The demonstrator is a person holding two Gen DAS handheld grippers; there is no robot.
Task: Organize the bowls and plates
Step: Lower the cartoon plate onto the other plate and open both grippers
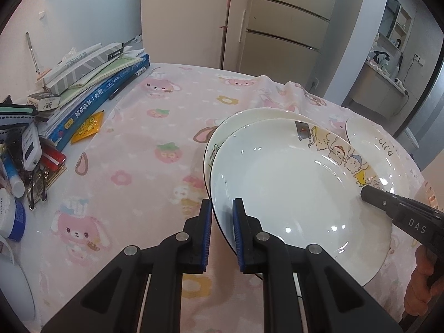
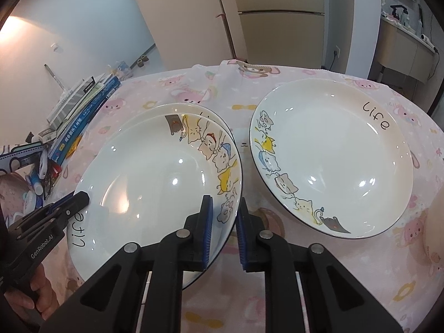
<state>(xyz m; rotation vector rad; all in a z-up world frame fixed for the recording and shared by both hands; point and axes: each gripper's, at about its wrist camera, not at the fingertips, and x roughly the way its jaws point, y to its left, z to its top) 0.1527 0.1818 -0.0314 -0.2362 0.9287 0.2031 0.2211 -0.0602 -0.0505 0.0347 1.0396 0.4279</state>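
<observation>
Top plate [image 2: 155, 183] sat stacked on a second plate [image 2: 166, 108], whose far rim peeked out beyond it. Was gripped on both sides: left gripper [image 1: 222, 236] clamped narrow on its left rim, right gripper [image 2: 224, 233] clamped narrow on its right rim, blue pads above and below the edge. Carried cartoon cats along the rim just ahead of the right gripper, and the word "life" close by the left gripper's tip. Third plate [image 2: 333, 161] lay flat on the cloth to the right of the right gripper, apart from the stack, with the same cats and "life". Pink cartoon tablecloth [image 1: 138, 166] spread under everything. Books [image 1: 91, 94] were piled far left of the left gripper, with a pen [image 1: 127, 83] beside them and small clutter [image 1: 30, 161] nearer. Fingers [image 1: 421, 285] showed under the right gripper's handle. Beige cabinet [image 1: 283, 27] stood beyond the table.
</observation>
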